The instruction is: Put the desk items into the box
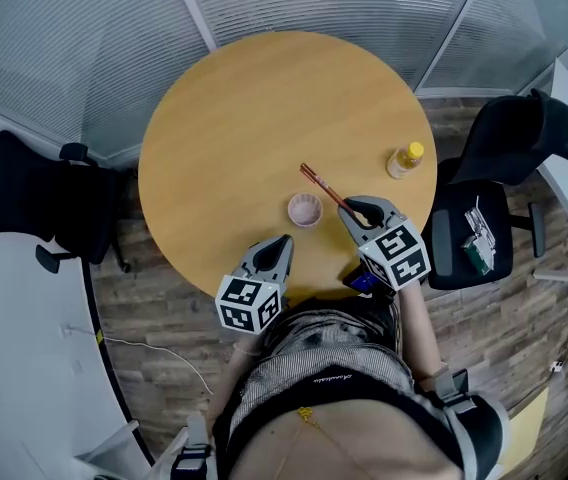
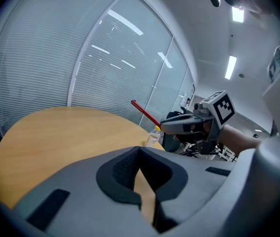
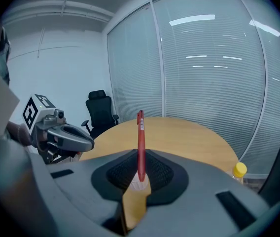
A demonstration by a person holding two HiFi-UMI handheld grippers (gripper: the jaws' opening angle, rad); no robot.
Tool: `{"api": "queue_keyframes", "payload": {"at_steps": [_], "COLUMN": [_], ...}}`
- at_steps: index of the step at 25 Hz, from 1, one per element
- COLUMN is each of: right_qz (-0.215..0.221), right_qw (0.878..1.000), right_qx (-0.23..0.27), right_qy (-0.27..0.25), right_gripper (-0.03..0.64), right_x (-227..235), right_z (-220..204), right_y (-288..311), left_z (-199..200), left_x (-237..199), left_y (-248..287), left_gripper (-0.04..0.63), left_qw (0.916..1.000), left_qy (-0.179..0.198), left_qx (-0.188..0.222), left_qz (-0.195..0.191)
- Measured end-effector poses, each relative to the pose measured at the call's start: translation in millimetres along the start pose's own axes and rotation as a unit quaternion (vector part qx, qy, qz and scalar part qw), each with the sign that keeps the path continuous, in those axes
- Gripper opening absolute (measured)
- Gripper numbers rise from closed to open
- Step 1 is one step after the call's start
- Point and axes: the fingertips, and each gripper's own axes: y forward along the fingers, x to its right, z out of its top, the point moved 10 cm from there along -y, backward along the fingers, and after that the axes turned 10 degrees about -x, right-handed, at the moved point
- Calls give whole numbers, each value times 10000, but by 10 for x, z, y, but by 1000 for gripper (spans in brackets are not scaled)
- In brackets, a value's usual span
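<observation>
- Fingers [image 3: 158,174] of your right gripper [image 3: 140,176] are closed on the near end of a red pen [image 3: 140,139]. They stand only a pen's width apart, and the pads pinch the barrel.
- Your left gripper [image 2: 139,157] has its fingers drawn together with nothing between them. It hangs over the table [image 1: 234,108] edge on the near side of the small pink cup [image 1: 305,209].
- The pen is clear of the table and slants up and away from the right gripper. Its free end is beyond the cup and its held end is just to the cup's right.
- It is a slim, straight red stick with a clip at the far tip and a pale label below it. It looks light and stiff, so it will likely pivot if your pinch loosens.
- No box shows in any view, and the cup is the only open container in sight. A yellow-capped bottle [image 1: 405,159] stands well to its right.
- To do this step well, keep the squeeze steady and the wrist quiet so the long free end does not swing.
- Carry the pen high enough to clear the cup's rim, and tilt the pen only once it is over the opening.
</observation>
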Motion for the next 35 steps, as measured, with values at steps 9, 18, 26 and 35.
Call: {"api": "queue_keyframes", "payload": {"at_steps": [9,18,26,35], "right_qz": [48,132,153,168], "right_qw": [9999,9998,9992,9911], "right_qx": [45,-58,-308,-1286], "right_qy": [-85,-138,-186,-306], "right_gripper": [60,60,60,60], "right_x": [-9,-10,-42,-38], "right_z": [39,36,5,-175], "right_y": [-27,-3,131,470], "left_z": [-27,-43,-38,-53], "left_x": [14,3,-44,-146], "left_y": [0,20,50,66], "left_gripper": [-2,-3,-3,-2], "left_qw": [10000,10000,9999,9998], "left_qy": [-3,-41,-36,-95], "left_qx": [-3,-55,-97,-148], "left_qz": [38,21,-48,-60]}}
